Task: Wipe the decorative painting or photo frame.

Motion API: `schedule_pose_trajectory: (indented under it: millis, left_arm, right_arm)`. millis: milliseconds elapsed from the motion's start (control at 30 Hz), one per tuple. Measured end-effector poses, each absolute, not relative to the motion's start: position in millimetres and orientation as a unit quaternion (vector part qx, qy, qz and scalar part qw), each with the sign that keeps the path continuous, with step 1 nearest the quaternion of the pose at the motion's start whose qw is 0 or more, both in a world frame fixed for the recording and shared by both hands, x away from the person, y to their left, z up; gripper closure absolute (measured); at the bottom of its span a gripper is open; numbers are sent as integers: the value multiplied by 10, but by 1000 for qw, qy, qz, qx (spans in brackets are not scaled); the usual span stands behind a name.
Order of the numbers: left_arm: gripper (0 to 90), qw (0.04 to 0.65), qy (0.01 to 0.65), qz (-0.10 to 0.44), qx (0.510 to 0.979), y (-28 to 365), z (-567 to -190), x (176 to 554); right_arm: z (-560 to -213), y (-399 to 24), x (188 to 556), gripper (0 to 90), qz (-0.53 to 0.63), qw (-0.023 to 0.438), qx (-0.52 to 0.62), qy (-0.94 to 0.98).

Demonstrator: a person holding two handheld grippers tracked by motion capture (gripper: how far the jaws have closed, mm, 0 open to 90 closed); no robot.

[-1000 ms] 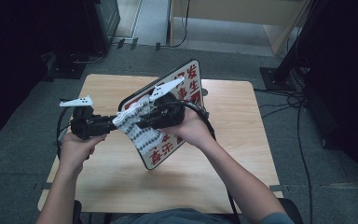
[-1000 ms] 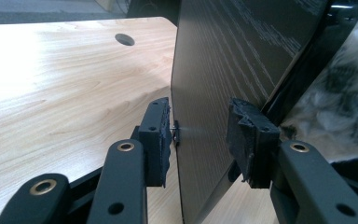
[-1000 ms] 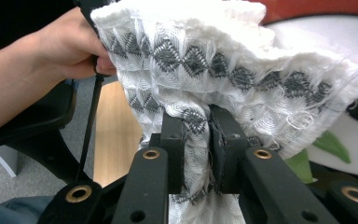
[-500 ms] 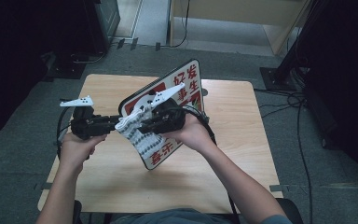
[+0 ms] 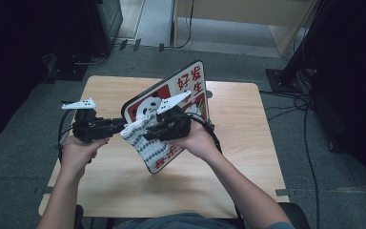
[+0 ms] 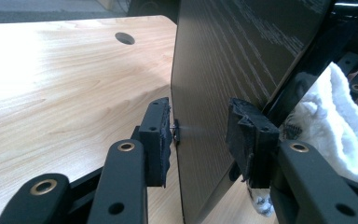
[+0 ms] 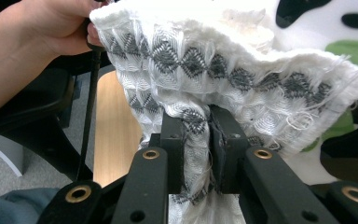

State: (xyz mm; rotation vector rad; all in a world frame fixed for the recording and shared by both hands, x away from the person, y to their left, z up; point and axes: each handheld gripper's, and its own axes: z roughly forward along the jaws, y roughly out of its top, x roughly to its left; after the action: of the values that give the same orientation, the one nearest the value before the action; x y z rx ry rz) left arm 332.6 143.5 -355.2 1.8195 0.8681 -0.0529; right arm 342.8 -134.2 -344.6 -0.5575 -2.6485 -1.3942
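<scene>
Board (image 5: 190, 90) w/ panda picture and red panels stands tilted over the table (image 5: 248, 186), mid-table, top corner leaning toward 1 o'clock, lower edge toward 6 o'clock near the person. Left gripper (image 5: 121, 126) comes in from 9 o'clock; in the left gripper view its pads (image 6: 156, 140) sit either side of the board's dark back (image 6: 233, 60) edge. One pad looks pressed on, the other close, so prob. holding it but can't tell for sure. Right gripper (image 5: 147, 132) is clamped shut on a white cloth (image 7: 205, 60) w/ grey diamond pattern, bunched between its jaws and pressed against the board face; looks like wiping is the job in hand.

Risks, as I judge them:
- Wiping pressure from the right could swing or pivot the board on that one edge grip; if the pads don't bite well it slips and drops flat.
- Loose threads at the cloth's frayed edge (image 7: 303, 121) could snag on the jaws or board corner.
- Cloth hangs below the jaws; could drag under the board's lower edge and bunch.

Room: bare table at 3 and 6 o'clock, plenty for wipe strokes. Cable hole (image 6: 124, 38) at 12 o'clock side, well apart. Table's 9 o'clock edge is near the left hand (image 5: 78, 152), so little room that way. Cables (image 5: 314, 138) on floor at 3 o'clock, off the table.
</scene>
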Motion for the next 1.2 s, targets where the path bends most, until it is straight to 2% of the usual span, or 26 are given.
schedule_pose_trajectory:
  millis: [1200]
  left_arm:
    - [600, 533, 363, -23, 764, 1429, -3563, 3324]
  right_arm:
    - [-3825, -1410, 3336, 779, -442, 51, -180, -877]
